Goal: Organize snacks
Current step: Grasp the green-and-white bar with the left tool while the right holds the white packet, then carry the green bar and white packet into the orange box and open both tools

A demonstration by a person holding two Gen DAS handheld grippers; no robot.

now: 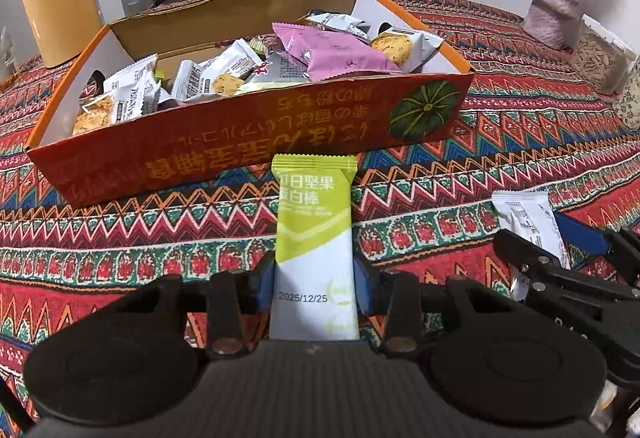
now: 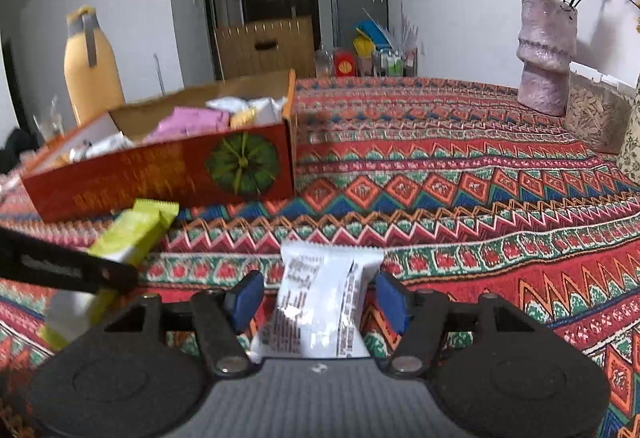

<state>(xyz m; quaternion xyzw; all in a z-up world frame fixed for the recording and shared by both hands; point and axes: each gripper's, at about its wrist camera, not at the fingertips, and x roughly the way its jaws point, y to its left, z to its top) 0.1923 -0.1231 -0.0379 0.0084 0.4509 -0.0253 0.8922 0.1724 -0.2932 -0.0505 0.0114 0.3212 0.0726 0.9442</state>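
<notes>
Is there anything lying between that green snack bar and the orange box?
Nothing: in the left wrist view only bare patterned tablecloth separates the green snack bar from the orange box.

You had a lime-green and white foil snack bar [image 1: 314, 238] before you, and a white packet with black print [image 2: 320, 302]. The cardboard box [image 1: 248, 145] was red-orange with gold lettering and a dark green pumpkin [image 1: 425, 109]. Inside lay a pink wrapper [image 1: 328, 51]. The woven tablecloth [image 1: 500, 141] ran in red, teal and blue zigzags.
</notes>
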